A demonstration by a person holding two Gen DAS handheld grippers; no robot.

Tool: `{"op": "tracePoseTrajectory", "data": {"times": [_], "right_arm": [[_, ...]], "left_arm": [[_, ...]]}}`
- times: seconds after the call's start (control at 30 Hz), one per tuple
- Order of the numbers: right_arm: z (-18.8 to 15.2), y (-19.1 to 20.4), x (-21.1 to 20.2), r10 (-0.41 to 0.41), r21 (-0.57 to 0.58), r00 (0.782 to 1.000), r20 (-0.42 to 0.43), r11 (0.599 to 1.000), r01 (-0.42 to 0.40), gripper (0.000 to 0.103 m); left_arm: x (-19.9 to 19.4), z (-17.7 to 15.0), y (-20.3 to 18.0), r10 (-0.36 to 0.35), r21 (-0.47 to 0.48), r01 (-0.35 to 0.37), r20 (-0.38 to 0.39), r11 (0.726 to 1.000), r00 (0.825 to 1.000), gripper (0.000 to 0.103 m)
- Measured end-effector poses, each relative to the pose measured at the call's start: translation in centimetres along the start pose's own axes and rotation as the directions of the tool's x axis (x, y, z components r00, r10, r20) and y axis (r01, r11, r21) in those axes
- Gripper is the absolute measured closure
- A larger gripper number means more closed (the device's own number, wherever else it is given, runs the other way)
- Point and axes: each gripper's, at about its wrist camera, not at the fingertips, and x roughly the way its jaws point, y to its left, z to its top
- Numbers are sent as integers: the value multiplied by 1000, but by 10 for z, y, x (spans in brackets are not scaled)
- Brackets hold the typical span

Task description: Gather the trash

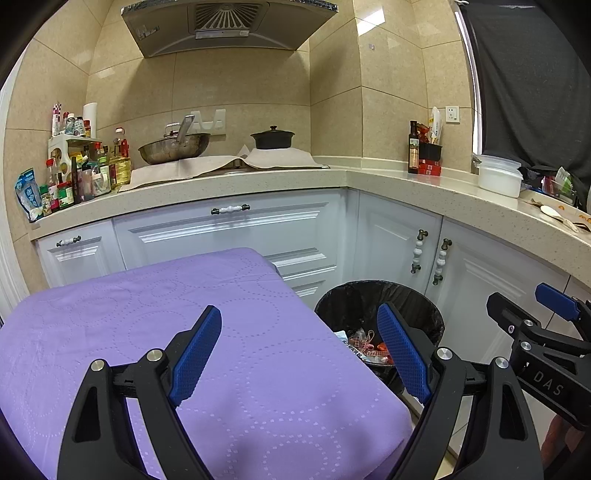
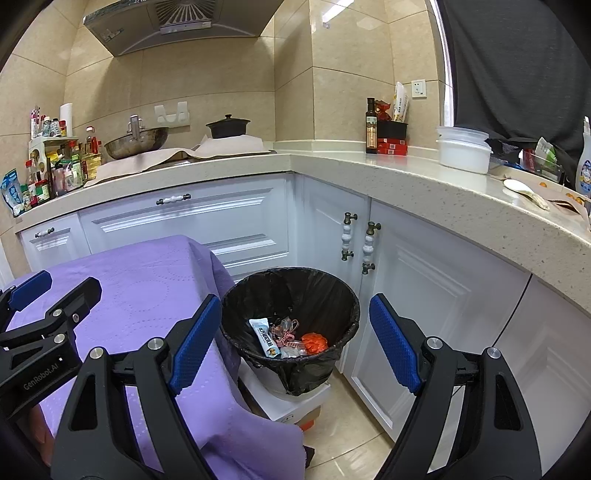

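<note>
The trash lies at the bottom of a round bin (image 2: 291, 325) lined with a black bag: a pale blue wrapper (image 2: 265, 338) with dark print leans against the left inner wall, a crumpled clear wrapper with red checks (image 2: 285, 334) sits just beside it, and an orange crumpled piece (image 2: 314, 342) rests to their right, all close together. The bin stands on a white box on the tiled floor, in the corner formed by the white cabinets (image 2: 229, 221), just beside the right edge of the desk (image 1: 184, 332), which is draped in a purple cloth with dotted circle patterns. The right claw (image 2: 299, 343) hangs over the bin with its blue-padded fingers spread wide and nothing between them. The left claw (image 1: 299, 354) is likewise wide open and holds nothing, one finger over the purple cloth and the other in front of the bin's rim. Each claw shows at the edge of the other's view. Behind, on the kitchen counter, stand a steel wok (image 1: 173, 147) and a black lidded pot (image 1: 272, 138) under the range hood (image 1: 229, 26), a cluster of condiment bottles (image 1: 74, 173) at the left, a dark oil bottle (image 2: 371, 127) and stacked white containers (image 2: 463, 149) to the right.
</note>
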Motion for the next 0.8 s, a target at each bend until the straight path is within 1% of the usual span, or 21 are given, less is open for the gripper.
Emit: {"op": "tracePoseTrajectory", "data": {"times": [0.2, 0.4, 0.53, 0.8], "right_arm": [[0, 0, 0, -3, -3, 1000, 2, 1000, 3, 23], [2, -11, 0, -15, -4, 1000, 6, 1000, 15, 23], [2, -15, 1, -21, -6, 1000, 5, 1000, 21, 23], [2, -14, 0, -21, -7, 1000, 6, 1000, 21, 23]], "left_arm": [[0, 0, 0, 3, 2, -3, 3, 1000, 1000, 19], [2, 0, 7, 6, -9, -6, -5, 1000, 1000, 19], [1, -1, 8, 4, -9, -4, 3, 1000, 1000, 19], [2, -2, 8, 1, 1, -1, 3, 1000, 1000, 18]]}}
